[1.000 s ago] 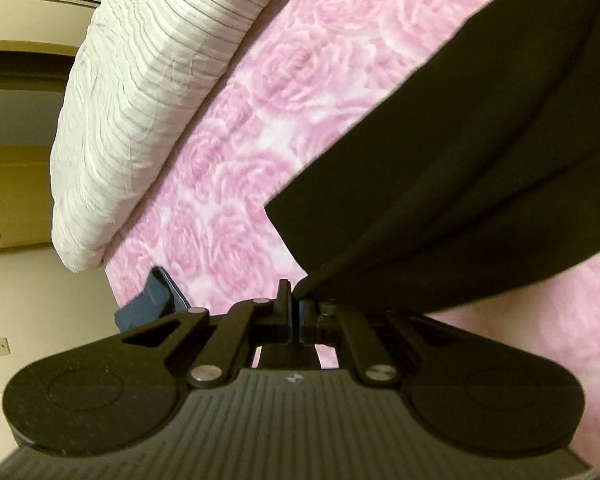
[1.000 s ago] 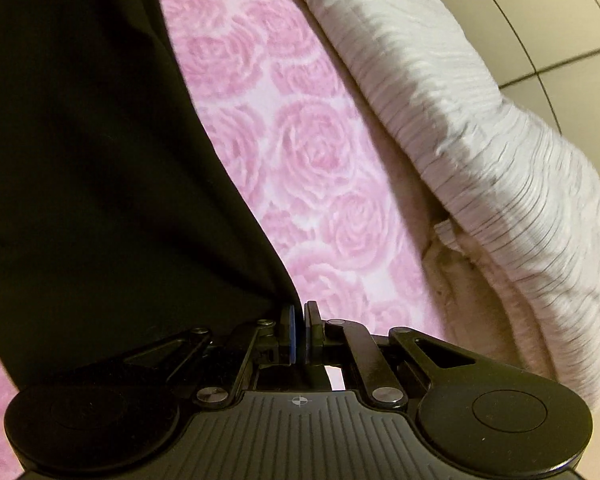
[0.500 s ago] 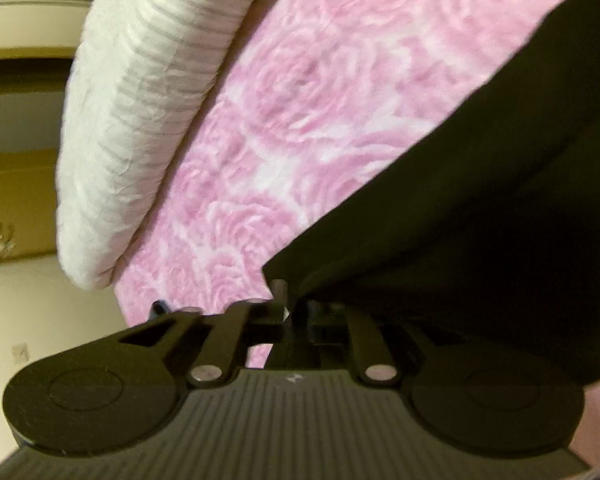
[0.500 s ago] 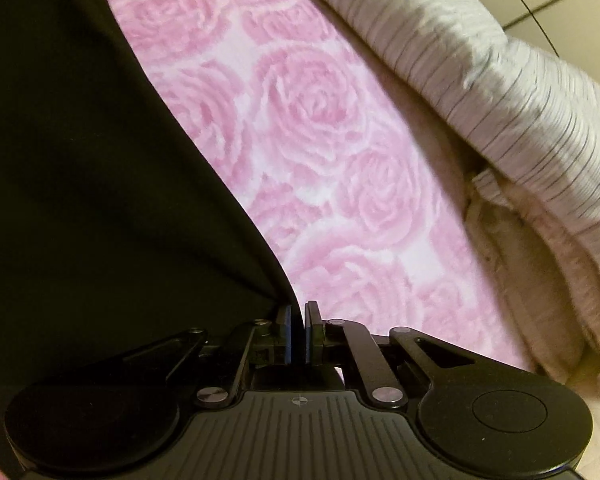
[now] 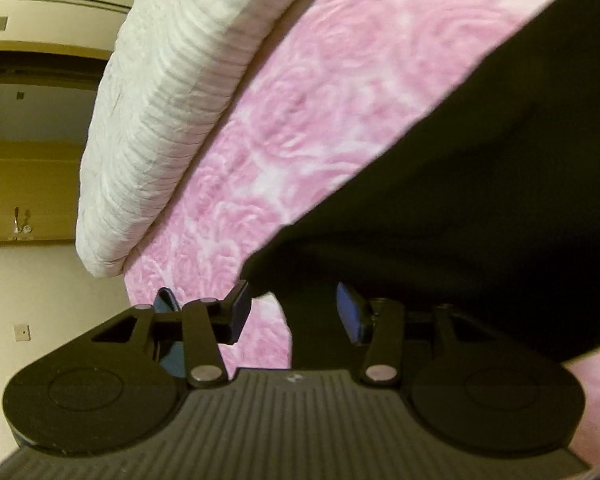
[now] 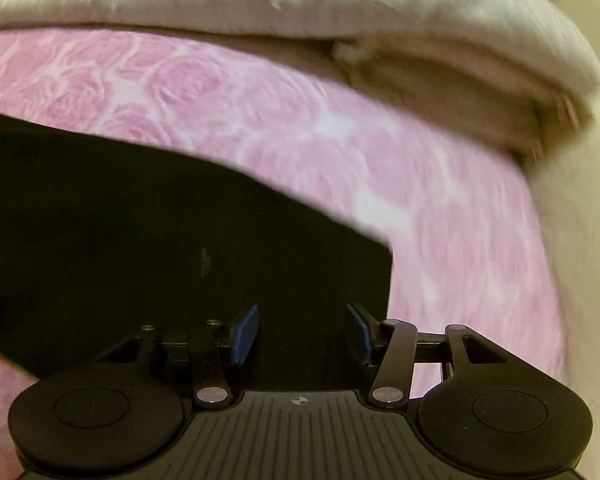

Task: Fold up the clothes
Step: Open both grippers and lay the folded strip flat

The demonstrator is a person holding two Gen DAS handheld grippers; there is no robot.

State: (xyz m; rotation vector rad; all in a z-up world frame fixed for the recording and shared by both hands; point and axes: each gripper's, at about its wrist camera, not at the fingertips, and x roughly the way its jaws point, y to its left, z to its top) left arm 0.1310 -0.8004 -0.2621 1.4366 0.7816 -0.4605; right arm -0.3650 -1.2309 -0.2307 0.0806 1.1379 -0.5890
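- The left gripper point(image 5: 294, 312) hangs over a black garment point(image 5: 480, 208) spread on a pink rose-print sheet point(image 5: 340, 80); its jaws are opening, the blue pads apart, with the cloth's corner lying between them, unpinched.
- The right gripper point(image 6: 302, 332) points down at the same garment point(image 6: 140, 240), jaws also opening; cloth fills the gap below, gripped by neither pad.
- A white ribbed quilt point(image 5: 172, 112) lies bunched along the sheet's far edge.
- The right wrist view is motion-blurred.
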